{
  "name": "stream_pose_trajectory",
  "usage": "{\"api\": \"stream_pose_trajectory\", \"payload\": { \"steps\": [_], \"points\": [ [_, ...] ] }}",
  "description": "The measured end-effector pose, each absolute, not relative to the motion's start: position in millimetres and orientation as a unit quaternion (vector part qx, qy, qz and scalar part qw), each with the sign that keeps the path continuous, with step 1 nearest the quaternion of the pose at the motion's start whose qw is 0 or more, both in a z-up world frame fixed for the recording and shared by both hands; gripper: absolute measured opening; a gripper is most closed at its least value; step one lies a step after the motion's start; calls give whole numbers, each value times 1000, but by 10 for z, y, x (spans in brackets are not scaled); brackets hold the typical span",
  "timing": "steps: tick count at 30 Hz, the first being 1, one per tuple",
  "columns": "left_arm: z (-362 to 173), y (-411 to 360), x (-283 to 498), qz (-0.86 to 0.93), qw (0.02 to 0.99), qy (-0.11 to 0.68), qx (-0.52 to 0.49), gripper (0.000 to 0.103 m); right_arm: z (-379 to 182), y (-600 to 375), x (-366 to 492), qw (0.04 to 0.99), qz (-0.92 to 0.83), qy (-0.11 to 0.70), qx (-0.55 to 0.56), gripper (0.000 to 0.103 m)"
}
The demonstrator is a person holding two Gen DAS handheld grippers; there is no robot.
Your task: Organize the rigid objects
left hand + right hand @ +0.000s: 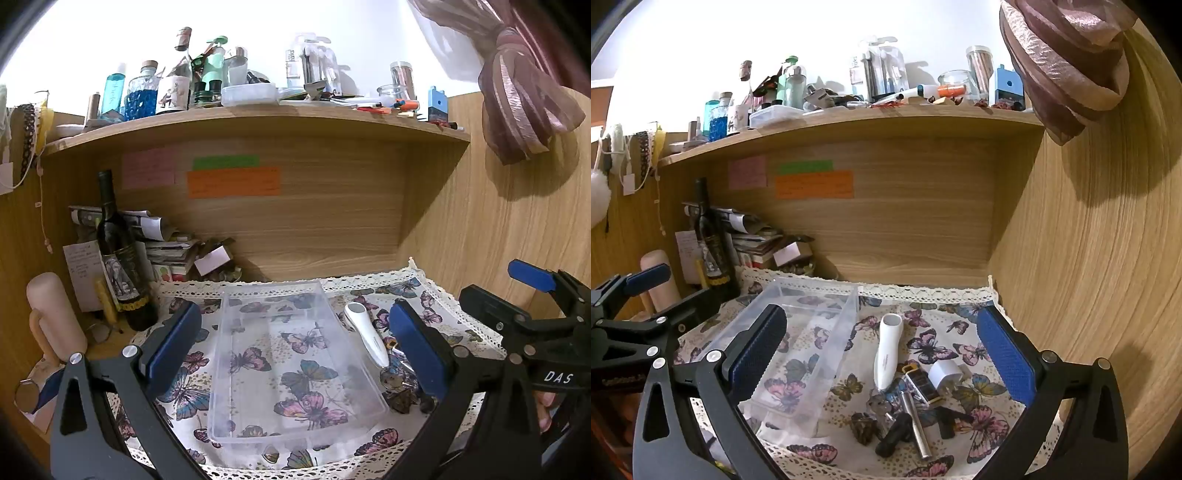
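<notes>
Right hand-held gripper (881, 354), jaws wide and empty, hovers nearest the white handle (886, 356) (long axis pointing away), clear tray (846, 321) just left.

Empty clear plastic tray (291, 360) lies flat; white handheld device (886, 354) and small items (916, 413) scattered beside it
</notes>
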State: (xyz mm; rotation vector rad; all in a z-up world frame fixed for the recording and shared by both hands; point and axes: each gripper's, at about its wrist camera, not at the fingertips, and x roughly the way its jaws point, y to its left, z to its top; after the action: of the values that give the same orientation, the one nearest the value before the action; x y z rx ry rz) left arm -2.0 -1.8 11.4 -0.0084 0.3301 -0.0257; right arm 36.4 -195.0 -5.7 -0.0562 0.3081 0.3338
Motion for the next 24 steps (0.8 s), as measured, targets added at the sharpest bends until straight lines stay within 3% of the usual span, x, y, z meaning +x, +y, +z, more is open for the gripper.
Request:
{"api": "stream_pose_trajectory", "payload": {
  "steps": [24],
  "points": [
    [86, -6, -53, -16, 989, 146, -4, 103, -56, -1930, 335, 975, 166, 147, -27, 103]
  ]
}}
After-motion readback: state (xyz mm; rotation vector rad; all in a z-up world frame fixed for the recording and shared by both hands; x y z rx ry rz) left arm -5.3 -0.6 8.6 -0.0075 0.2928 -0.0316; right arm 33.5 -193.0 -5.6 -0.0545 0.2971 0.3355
